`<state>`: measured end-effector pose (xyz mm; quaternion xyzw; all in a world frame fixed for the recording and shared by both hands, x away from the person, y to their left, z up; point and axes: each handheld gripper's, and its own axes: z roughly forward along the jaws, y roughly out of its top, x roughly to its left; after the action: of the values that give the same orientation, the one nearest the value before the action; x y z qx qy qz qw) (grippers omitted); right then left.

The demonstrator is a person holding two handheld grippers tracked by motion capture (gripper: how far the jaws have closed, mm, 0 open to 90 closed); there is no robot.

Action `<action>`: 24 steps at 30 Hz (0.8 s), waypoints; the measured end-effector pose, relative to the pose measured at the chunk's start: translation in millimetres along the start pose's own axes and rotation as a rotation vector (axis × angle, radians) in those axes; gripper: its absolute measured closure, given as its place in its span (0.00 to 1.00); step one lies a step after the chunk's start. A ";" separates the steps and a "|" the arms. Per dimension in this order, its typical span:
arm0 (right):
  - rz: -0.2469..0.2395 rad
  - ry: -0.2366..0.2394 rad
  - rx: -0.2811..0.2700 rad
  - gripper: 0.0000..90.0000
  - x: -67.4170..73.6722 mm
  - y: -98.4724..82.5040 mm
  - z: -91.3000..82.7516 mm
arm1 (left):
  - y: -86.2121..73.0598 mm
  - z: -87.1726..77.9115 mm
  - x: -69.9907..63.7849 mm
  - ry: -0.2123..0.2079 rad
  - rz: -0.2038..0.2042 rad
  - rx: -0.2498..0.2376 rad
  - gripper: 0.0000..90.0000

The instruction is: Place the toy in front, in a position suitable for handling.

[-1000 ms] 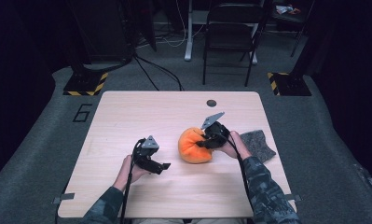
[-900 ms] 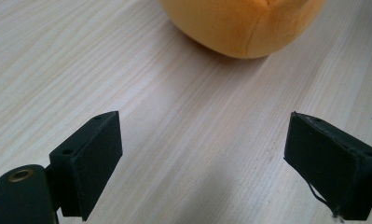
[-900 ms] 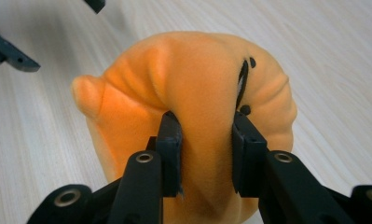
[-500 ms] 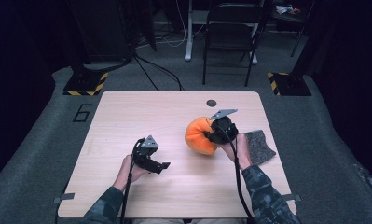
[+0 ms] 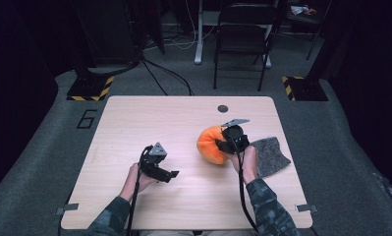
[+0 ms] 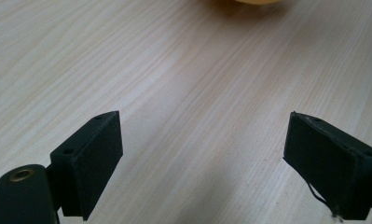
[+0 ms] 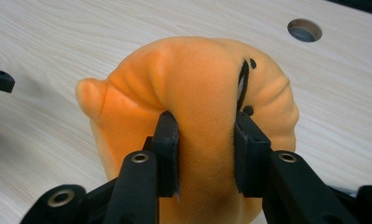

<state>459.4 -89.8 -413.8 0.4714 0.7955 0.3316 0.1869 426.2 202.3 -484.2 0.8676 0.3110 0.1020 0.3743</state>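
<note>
Two grippers in play, one loaded. Right gripper is clamped on the orange plush — the right gripper view shows the jaws pinching a fold of the plush hard. Plush sits at the table's right-centre, just left of the grey cloth; can't tell whether it's lifted clear of the table or resting on it. Grasp looks done, placement looks left to do. Left gripper is idle, jaws spread wide over bare wood, near-left. Round hole at the far edge, well apart from the plush. Nothing blocks a move left or far — only the cloth crowds the right side.
</note>
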 end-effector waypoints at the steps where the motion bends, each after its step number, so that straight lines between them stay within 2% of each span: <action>1: -0.005 -0.003 0.005 0.73 0.3 -0.9 3.1 | -0.1 0.1 0.1 0.000 -0.002 -0.002 0.12; 6: -0.007 -0.028 0.051 0.70 5.7 -10.1 21.6 | -0.1 -0.2 1.3 -0.006 -0.003 0.011 0.12; 8: -0.024 -0.037 0.036 0.68 7.3 -12.3 24.4 | -0.4 0.6 0.9 0.002 -0.003 0.005 0.12; 11: -0.039 -0.040 0.046 0.55 8.6 -10.7 22.1 | -0.4 0.5 1.0 0.002 -0.002 0.005 0.12; 14: -0.073 -0.018 0.039 0.37 3.6 -9.1 18.2 | -0.2 0.6 0.7 0.002 -0.001 0.013 0.13; 15: -0.091 0.007 0.043 0.33 2.3 -8.1 16.3 | -0.3 1.0 0.9 0.000 0.002 0.011 0.13; 17: -0.111 0.010 0.039 0.23 -0.5 -6.5 12.2 | -0.6 1.5 0.8 -0.005 -0.004 0.012 0.13; 20: -0.176 0.030 0.031 0.16 -7.2 -1.6 4.5 | -0.6 2.2 1.0 -0.006 -0.005 0.015 0.13; 24: -0.264 0.095 0.028 0.05 -20.5 6.8 -4.1 | -0.1 1.9 0.8 -0.014 -0.003 0.023 0.13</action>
<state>471.0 -106.8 -406.4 0.3490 0.8631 0.3150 0.1842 427.6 201.8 -485.6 0.8722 0.3108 0.0916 0.3665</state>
